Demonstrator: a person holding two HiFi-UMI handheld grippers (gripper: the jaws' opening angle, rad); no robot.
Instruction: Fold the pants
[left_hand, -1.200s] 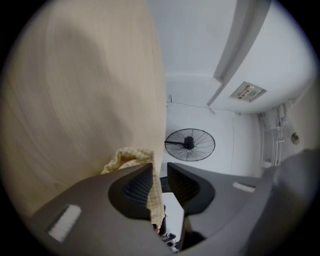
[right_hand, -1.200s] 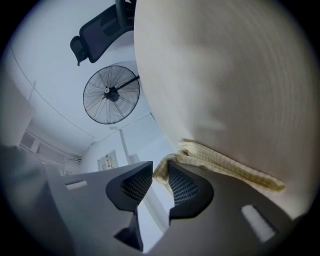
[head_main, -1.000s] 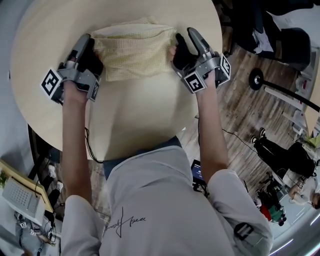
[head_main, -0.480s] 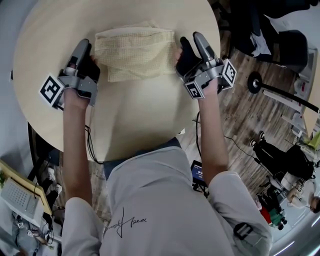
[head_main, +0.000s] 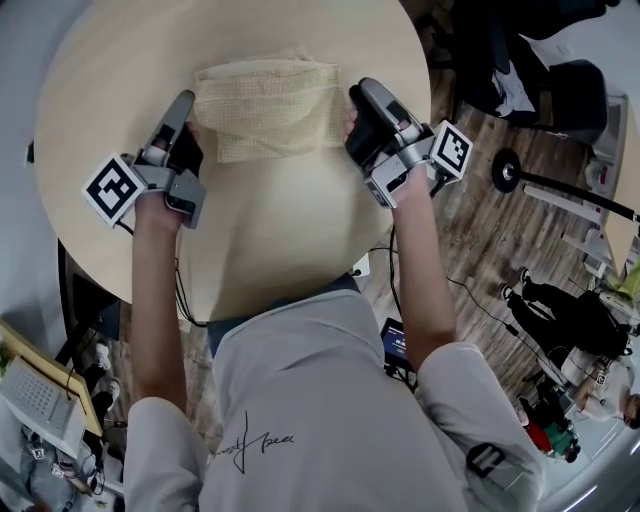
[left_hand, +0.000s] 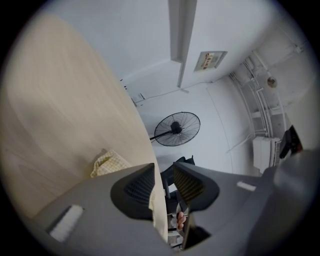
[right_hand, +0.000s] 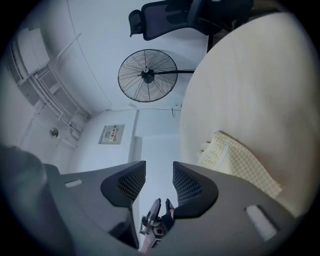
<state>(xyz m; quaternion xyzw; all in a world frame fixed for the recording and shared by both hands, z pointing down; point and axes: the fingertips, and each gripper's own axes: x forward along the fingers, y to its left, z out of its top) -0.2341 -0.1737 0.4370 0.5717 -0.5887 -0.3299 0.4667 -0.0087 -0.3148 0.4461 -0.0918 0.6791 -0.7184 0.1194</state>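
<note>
The yellow checked pants (head_main: 265, 108) lie folded into a compact rectangle on the far part of the round wooden table (head_main: 270, 230). My left gripper (head_main: 183, 103) hovers just off their left edge, open, with nothing between its jaws. My right gripper (head_main: 362, 92) hovers off their right edge; its jaws have just been closing, stand apart and hold nothing. In the left gripper view the left gripper (left_hand: 162, 172) looks past a corner of the pants (left_hand: 110, 162). In the right gripper view the right gripper (right_hand: 159, 170) has the pants (right_hand: 240, 160) beside it.
A standing fan (left_hand: 175, 128) (right_hand: 147, 75) and a black office chair (right_hand: 185, 17) stand beyond the table's far edge. Another dark chair (head_main: 540, 70) and cables lie on the wooden floor at the right. The person's body is against the near edge.
Both grippers have drawn off the pants' sides, risen a little and rolled. The pants stay flat on the table, untouched.
</note>
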